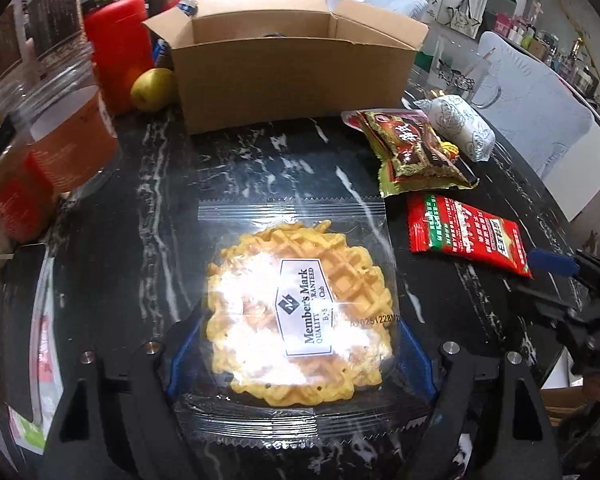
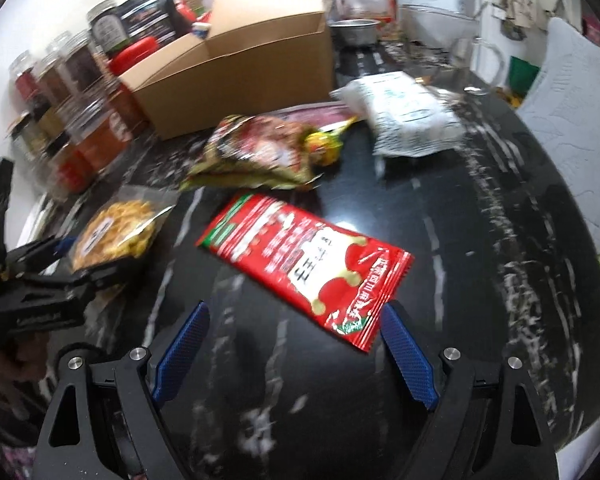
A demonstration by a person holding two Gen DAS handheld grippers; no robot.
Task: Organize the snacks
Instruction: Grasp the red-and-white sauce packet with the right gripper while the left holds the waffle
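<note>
Left gripper (image 1: 300,354) spread around waffle pack (image 1: 296,308), pads seemingly not pressing. Brittle, slick film: take the edges. Right gripper (image 2: 294,354) gapes near red sachet (image 2: 306,260).

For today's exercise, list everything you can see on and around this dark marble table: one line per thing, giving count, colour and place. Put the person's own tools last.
waffle packet: one, clear wrap, golden waffle, lying flat between the left gripper's fingers
red sachet: one, red and white, flat on the table, one corner by the right gripper's blue pad
brown-gold snack bag: one, near the box
white patterned packet: one, beyond the snack bag
cardboard box: one, brown, open, at the back
yellow fruit: one, left of the box
red canister: one, behind the fruit
jars: several, clear, red and brown contents, far left
table: one, black, white veins
left gripper: one, black with blue pads, jaws wide
right gripper: one, same colours, open
</note>
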